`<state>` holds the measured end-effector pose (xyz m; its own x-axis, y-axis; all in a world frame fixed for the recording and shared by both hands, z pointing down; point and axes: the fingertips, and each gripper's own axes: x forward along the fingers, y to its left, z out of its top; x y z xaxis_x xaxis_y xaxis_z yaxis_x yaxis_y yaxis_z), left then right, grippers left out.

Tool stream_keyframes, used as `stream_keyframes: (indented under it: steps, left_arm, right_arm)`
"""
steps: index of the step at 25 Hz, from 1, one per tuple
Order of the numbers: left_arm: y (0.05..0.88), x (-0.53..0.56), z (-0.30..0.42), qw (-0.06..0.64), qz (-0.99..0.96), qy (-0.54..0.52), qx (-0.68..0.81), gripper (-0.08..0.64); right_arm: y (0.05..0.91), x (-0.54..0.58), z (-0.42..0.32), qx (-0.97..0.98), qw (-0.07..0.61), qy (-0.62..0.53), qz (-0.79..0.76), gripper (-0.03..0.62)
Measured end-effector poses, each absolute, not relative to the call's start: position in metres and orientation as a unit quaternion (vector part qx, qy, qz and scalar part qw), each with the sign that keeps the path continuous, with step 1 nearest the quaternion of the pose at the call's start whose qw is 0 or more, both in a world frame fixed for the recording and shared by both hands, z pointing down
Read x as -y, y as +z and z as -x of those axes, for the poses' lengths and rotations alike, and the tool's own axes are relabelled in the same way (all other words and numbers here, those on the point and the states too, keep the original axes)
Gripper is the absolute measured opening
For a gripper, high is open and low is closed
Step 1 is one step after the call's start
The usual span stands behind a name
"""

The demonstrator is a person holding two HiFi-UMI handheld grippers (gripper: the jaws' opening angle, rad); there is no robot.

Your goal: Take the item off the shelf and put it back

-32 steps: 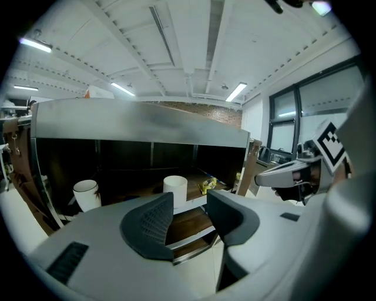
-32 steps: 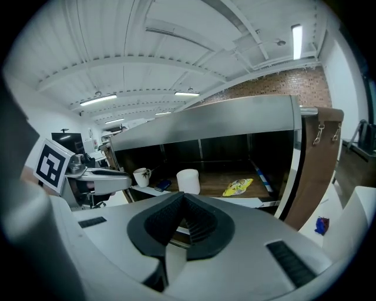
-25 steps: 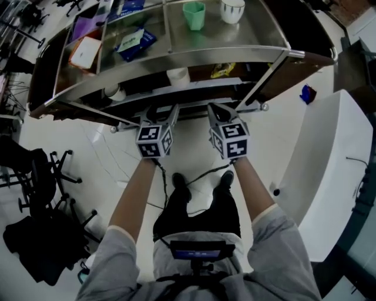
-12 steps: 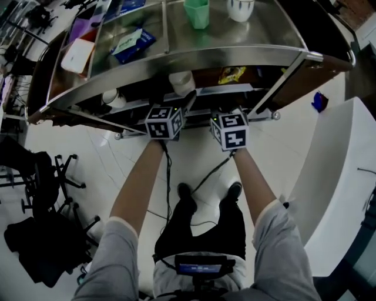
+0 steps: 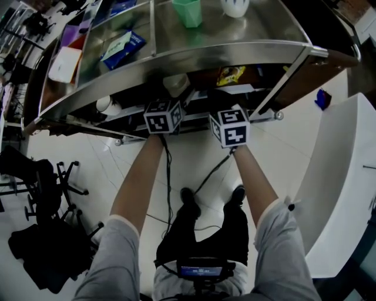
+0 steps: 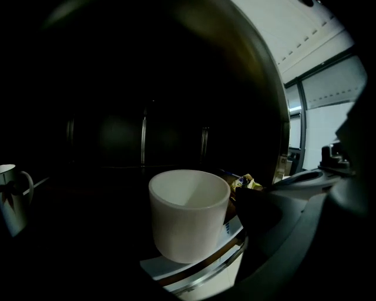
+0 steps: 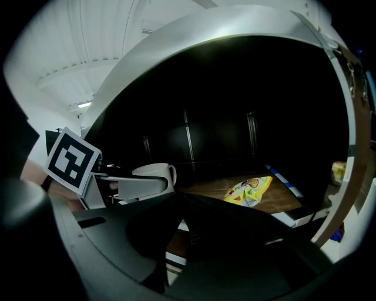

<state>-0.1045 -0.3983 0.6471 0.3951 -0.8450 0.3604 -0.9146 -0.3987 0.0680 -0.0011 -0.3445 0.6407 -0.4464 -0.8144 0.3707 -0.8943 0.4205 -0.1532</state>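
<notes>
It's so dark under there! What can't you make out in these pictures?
Head view: the top shelf hides most of the white cup.
Left gripper view: the shelf's back is too dark; the picture's edge cuts off the mug.
Right gripper view: print on the yellow packet is too small to read.

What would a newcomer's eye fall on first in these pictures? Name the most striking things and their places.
A plain white mug stands on the dark lower shelf, between the jaws of the left gripper, which have just been opening and do not grip it. To its right on that shelf lies a yellow snack packet. Above, the curved stainless-steel shelf top carries a green plastic cup.
</notes>
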Motion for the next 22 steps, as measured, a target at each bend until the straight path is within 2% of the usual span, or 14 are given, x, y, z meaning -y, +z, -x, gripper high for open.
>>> stream_keyframes:
  steps: [6,9,22]
  left_arm:
    - [0.653,0.4037,0.1067,0.116,-0.819,0.161,0.538,0.492]
    - [0.6556,0.4035,0.1054,0.11,-0.819,0.179,0.534,0.425]
    - [0.6493,0.3945,0.1116,0.109,-0.814,0.169,0.545,0.42]
  right_arm:
    - [0.642,0.3462,-0.0022,0.833,0.119,0.174,-0.511,0.009]
    - [0.6416,0.3458,0.0,0.836,0.119,0.174,-0.507,0.009]
    - [0.6395,0.3432,-0.0017,0.836,0.122,0.178,-0.504,0.009]
